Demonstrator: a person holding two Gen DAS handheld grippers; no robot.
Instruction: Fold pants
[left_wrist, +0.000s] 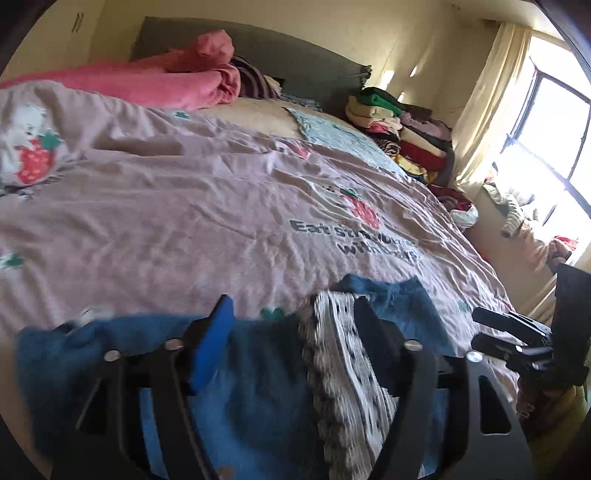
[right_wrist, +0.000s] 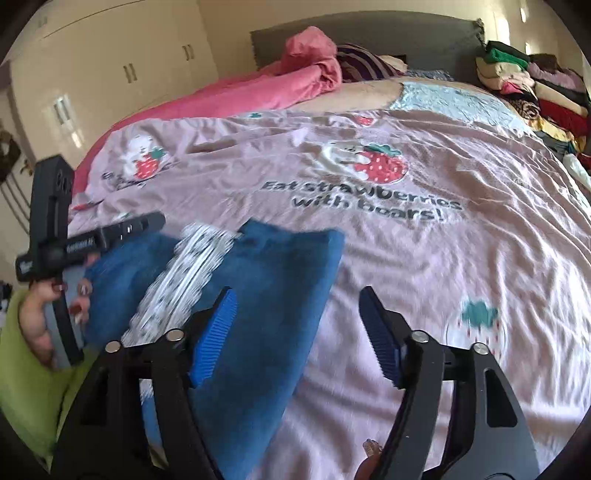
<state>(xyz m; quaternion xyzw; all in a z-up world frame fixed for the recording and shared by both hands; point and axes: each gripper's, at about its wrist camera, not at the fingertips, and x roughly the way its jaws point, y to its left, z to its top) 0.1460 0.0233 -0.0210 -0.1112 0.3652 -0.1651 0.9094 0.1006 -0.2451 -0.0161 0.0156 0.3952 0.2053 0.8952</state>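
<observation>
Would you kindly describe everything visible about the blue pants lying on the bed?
The blue pants look like soft, slightly fuzzy fabric in a deep blue, with a white-and-dark patterned band running along them. They lie folded over and bunched at the near edge of the bed, resting on the pink bedcover. The picture is motion-blurred, so finer detail is unclear. The left claw and right claw both stand open above them, gripping nothing.

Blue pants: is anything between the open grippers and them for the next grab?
Nothing visible. The blue pants lie bare on the pink strawberry bedspread, directly under the left gripper and beside the right gripper; both are open.
</observation>
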